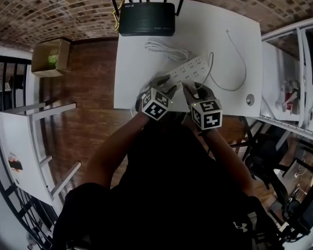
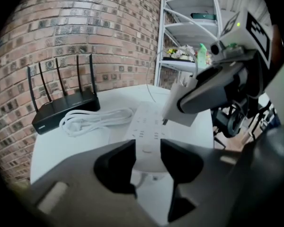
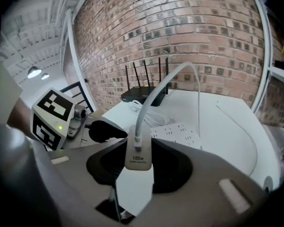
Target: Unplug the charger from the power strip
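Our left gripper (image 2: pixel 146 163) sits at six o'clock, its two dark jaws closed on the near end of the white power strip (image 2: pixel 149 126), which runs toward twelve o'clock across the white tabletop (image 2: pixel 52 145). At two o'clock the right gripper (image 2: pixel 199 98) holds the white charger (image 2: pixel 180 109) tilted over the strip, a dark prong showing under its lower corner. At ten o'clock lies a coiled white cable (image 2: pixel 92 119), with a black router (image 2: pixel 66 109) behind it against the brick wall (image 2: pixel 85 27). A white shelf (image 2: pixel 189 30) stands at one o'clock.
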### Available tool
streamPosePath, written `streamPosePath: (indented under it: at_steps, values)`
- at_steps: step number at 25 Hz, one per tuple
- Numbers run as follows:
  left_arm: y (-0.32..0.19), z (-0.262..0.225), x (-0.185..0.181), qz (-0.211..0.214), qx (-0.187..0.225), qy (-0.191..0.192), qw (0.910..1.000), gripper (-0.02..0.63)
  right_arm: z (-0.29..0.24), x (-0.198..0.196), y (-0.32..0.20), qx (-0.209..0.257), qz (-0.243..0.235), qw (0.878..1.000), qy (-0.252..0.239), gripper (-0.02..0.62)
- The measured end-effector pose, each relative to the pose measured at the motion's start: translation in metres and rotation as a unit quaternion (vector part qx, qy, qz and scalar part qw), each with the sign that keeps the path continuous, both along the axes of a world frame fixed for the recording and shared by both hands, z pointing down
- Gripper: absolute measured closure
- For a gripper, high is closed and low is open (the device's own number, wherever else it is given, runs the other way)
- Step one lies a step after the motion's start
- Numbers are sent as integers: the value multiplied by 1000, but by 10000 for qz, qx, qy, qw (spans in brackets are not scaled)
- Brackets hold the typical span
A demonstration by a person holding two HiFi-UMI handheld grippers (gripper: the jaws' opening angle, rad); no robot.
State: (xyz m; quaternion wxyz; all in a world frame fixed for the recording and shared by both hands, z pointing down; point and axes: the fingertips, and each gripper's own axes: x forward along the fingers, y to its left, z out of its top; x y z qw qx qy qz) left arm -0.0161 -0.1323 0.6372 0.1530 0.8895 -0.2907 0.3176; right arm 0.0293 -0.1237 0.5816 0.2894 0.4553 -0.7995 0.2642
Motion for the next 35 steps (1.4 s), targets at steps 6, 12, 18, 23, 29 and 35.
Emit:
streamPosePath:
  at_steps: [6,12,18,23,29,35]
  values:
    - [-7,-32,-8,-345,254,414,9982,445,-13,15,-1,-164,464,9943,-947,454]
    - [1,-68,-13,-661,458,805,9935,469,-20,41,4,-244,913,9796,-1776,454]
    - [22,-75,-8,-616,356,745,9947,476,-10,88,10,-395,1752,9543,-2388,454]
    - [35,-74,-4,-649,251,722,9950,479,5,124,12,-595,2442,9182,-3061,453]
    - [45,-68,1,-656,134,577,9961,479,34,141,18,-909,2697,9062,-3127,453]
    - [48,-66,8,-718,60,492,9962,479,55,142,21,-1107,2587,9094,-3062,453]
